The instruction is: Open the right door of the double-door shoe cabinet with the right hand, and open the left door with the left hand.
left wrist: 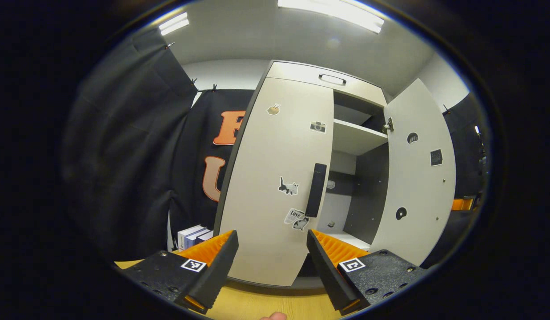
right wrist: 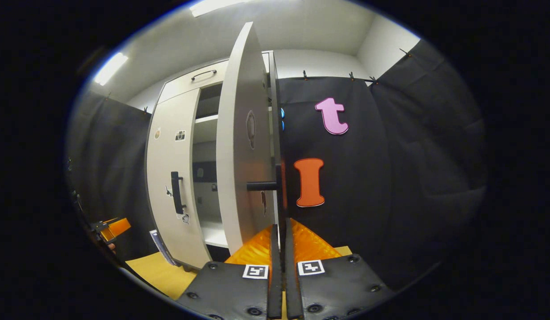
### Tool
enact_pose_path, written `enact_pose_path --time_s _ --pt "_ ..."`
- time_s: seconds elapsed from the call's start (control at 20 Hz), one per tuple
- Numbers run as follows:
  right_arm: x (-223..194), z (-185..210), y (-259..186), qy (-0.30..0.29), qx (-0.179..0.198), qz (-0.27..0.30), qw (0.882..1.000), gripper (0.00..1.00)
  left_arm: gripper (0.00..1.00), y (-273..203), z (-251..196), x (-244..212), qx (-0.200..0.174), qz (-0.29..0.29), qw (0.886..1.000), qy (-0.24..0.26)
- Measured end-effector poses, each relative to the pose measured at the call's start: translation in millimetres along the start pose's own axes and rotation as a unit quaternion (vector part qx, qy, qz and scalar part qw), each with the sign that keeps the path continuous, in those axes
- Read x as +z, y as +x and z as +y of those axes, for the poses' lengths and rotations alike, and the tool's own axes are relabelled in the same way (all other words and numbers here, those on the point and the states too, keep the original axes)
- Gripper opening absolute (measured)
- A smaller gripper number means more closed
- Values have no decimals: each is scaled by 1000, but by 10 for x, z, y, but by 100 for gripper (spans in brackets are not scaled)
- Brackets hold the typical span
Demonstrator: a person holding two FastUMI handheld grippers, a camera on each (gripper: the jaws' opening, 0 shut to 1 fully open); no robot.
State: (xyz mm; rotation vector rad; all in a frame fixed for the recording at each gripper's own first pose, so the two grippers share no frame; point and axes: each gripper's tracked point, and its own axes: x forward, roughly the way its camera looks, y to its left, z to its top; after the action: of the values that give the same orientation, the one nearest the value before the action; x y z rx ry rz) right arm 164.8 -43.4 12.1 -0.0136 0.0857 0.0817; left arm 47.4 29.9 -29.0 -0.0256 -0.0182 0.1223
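The pale shoe cabinet (left wrist: 297,71) stands close ahead. Its left door (left wrist: 275,155), covered in stickers, is closed, and its dark vertical handle (left wrist: 316,190) sits at the door's right edge. My left gripper (left wrist: 271,235) is open, a short way in front of that door and below the handle, touching nothing. The right door (left wrist: 419,178) is swung wide open. In the right gripper view that door (right wrist: 239,146) is seen edge-on, and my right gripper (right wrist: 280,229) is shut on its dark handle (right wrist: 281,191). The left gripper (right wrist: 111,228) also shows far left there.
Shelves (left wrist: 357,138) show inside the open half. A top drawer with a metal handle (left wrist: 332,79) sits above the doors. Books (left wrist: 192,235) lean left of the cabinet on the wooden surface (left wrist: 257,304). Black cloth walls close in on both sides.
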Motion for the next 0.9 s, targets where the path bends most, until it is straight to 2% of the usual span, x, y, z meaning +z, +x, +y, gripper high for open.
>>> enact_pose_path --time_s 0.05,0.2,0.3,0.35,0.4,0.5,0.55,0.6,0.65,0.75,0.85,0.9 --pt "11 -4 -8 2 -1 -2 1000 11 90 49 -63 32 -11 0 1000 -8" --pt "54 6 -133 11 -2 -13 1000 11 93 271 -214 198 -33 -3 999 -16" --pt "56 -20 -222 11 -7 -15 1000 11 93 456 -401 293 -67 -1 998 -16" --pt "46 -65 -294 5 -15 -13 1000 11 90 535 -475 344 -79 -3 997 -14" --pt "41 -116 -347 -4 -24 -14 1000 11 93 612 -511 425 -83 -12 996 -10" --pt "49 -221 -411 -23 -49 -23 998 12 93 818 -548 530 -75 -29 997 7" --pt "26 -256 -437 -26 -62 -23 998 26 89 917 -575 553 -73 -32 997 19" --pt "-15 -272 -464 -24 -69 -19 997 30 93 1003 -633 561 -76 -33 996 31" --pt "-53 -258 -513 -19 -70 -14 997 43 93 1081 -695 570 -83 -35 995 41" --pt "-92 -156 -559 -7 -48 -13 999 70 93 1261 -772 560 -87 -32 995 38" --pt "-103 -131 -588 9 -43 -12 999 92 93 1443 -890 514 -103 -23 994 31" --pt "-102 -124 -603 13 -43 -13 999 92 93 1560 -892 475 -101 -19 994 39"
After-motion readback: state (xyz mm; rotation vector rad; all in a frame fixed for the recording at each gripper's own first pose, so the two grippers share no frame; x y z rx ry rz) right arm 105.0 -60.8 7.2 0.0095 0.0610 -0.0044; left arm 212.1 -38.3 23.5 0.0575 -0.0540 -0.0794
